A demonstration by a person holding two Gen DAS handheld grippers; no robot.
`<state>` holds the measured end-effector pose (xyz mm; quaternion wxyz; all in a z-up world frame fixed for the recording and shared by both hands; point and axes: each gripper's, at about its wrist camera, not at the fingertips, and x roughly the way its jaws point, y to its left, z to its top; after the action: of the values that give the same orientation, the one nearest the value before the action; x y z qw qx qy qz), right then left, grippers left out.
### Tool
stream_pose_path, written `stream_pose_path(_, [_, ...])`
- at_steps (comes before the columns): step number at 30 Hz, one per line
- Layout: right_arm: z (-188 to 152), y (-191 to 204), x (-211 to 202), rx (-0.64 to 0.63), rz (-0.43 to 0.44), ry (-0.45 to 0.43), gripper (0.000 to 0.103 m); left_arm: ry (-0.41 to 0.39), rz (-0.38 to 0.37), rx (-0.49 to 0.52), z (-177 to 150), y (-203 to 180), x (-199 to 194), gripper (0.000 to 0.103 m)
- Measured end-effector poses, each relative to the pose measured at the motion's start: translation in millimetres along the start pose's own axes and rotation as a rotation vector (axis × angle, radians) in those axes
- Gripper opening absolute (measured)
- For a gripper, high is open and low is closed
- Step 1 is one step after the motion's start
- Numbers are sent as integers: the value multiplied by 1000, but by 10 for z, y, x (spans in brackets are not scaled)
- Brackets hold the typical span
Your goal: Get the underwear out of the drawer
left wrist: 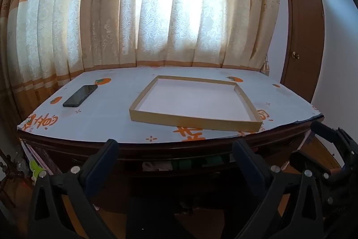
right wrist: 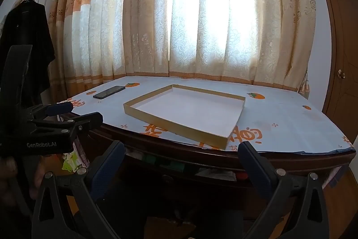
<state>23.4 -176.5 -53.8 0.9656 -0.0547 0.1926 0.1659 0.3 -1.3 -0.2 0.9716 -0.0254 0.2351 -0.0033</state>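
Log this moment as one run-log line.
stage: approach | left gripper: jaws open, empty | right gripper: jaws open, empty | drawer: slightly open, cloth inside | tray: on table, empty

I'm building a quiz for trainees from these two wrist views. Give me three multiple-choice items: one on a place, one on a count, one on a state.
1. Where does the phone lie?
A. inside the tray
B. on the table, left of the tray
C. in the drawer

2. How many trays are on the table?
A. one
B. two
C. three

3. How stands the left gripper?
A. shut on cloth
B. shut on the phone
C. open, holding nothing

Key: B, the phone rests on the tablecloth beside the tray; A, only one shallow tray shows; C, its fingers stand wide apart.
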Motion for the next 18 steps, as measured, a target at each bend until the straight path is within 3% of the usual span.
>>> stream_pose_path(18, [-36,68,4,1,1,8,103,1,1,1,10,23,-10,103])
